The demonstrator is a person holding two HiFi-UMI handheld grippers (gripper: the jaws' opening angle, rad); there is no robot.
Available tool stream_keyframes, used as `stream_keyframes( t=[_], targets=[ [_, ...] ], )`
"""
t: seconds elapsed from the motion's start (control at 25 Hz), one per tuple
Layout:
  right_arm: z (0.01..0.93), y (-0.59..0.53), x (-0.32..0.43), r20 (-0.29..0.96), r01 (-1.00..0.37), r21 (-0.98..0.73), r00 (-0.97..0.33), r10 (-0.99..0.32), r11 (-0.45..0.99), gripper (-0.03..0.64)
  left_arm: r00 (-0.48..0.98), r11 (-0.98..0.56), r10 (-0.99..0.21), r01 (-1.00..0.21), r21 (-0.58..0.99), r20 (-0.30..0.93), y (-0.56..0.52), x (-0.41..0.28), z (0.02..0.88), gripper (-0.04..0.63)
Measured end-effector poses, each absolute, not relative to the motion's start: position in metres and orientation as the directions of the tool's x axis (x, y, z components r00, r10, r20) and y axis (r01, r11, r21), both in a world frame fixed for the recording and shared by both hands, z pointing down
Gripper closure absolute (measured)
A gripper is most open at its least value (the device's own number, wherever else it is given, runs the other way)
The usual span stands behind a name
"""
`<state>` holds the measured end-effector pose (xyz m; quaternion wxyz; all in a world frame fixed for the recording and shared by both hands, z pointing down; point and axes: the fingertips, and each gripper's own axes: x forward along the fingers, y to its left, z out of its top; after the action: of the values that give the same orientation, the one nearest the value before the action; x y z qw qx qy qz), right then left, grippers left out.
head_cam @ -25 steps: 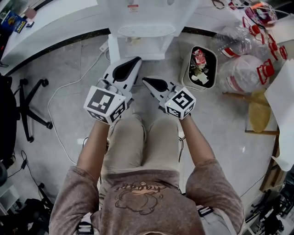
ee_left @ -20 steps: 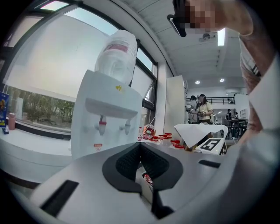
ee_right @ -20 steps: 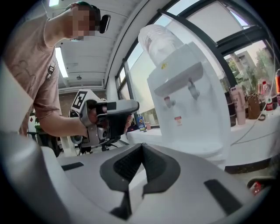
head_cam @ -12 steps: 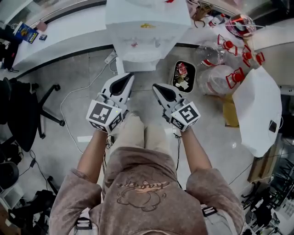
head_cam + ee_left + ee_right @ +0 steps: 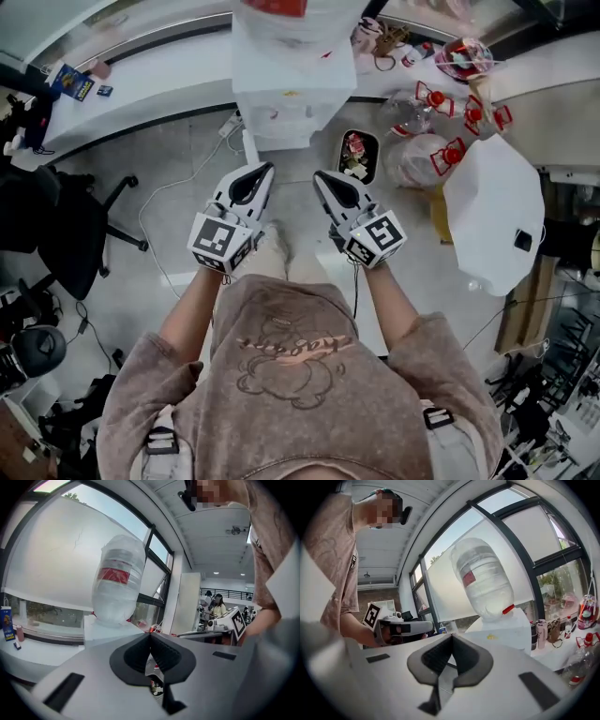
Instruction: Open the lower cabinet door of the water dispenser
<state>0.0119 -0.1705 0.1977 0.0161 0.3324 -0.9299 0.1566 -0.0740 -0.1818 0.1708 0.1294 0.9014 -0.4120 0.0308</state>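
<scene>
Jaws of both hand-held tools were pressed together with nothing between them. The left gripper [image 5: 262, 169] and the right gripper [image 5: 321, 176] were held side by side at about the same height in front of the person's chest, near each other but apart, both pointing roughly level towards the water dispenser [image 5: 291, 89].

In the left gripper view, the closed pads of the left gripper [image 5: 150, 637] met in 1 dark seam. Straight ahead of them rose the inverted water bottle [image 5: 117, 585] with its red label, seated on the dispenser's white top. The right gripper's marker cube [image 5: 237, 620] showed off to that gripper's right.

In the right gripper view, the right gripper [image 5: 451, 638] was closed in the same way. The bottle [image 5: 483, 578] and the white dispenser [image 5: 506, 625] stood ahead and slightly to its right, and the left gripper [image 5: 393, 627] was level with it on its left.

From the head view, the dispenser stood well ahead of and below both tips, against a curved white counter [image 5: 141, 80]. Its lower cabinet door faced the person, but the steep angle did not show whether it was open or closed. A bin of rubbish [image 5: 356, 155] sat ahead of the right gripper, with empty red-capped bottles [image 5: 422, 155] further to its right. An office chair [image 5: 75, 234] stood well off to the left gripper's left.
</scene>
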Motion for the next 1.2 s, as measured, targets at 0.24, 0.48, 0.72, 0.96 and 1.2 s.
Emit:
stream_keyframes(
  t=[0.24, 0.48, 0.72, 0.96, 1.2],
  targets=[
    [0.155, -0.179, 0.011, 0.119, -0.665, -0.251, -0.742, -0.659, 0.703, 0.612, 0.680, -0.654, -0.716, -0.733, 0.187, 0.158, -0.186, -0.078, 0.132, 0.583],
    [0.135, -0.174, 0.026, 0.114, -0.695, -0.225, -0.715, -0.690, 0.683, 0.612, 0.698, -0.675, -0.701, -0.716, 0.178, 0.147, -0.189, -0.071, 0.109, 0.583],
    [0.118, -0.169, 0.048, 0.110, -0.740, -0.205, -0.667, -0.736, 0.640, 0.611, 0.727, -0.707, -0.672, -0.686, 0.170, 0.139, -0.185, -0.057, 0.093, 0.583],
    [0.101, -0.161, 0.060, 0.118, -0.766, -0.208, -0.636, -0.762, 0.608, 0.611, 0.713, -0.694, -0.686, -0.701, 0.165, 0.144, -0.176, -0.051, 0.079, 0.583],
    [0.082, -0.154, 0.056, 0.076, -0.794, -0.168, -0.601, -0.796, 0.584, 0.612, 0.699, -0.687, -0.705, -0.715, 0.128, 0.120, -0.172, -0.053, 0.066, 0.581]
  ],
)
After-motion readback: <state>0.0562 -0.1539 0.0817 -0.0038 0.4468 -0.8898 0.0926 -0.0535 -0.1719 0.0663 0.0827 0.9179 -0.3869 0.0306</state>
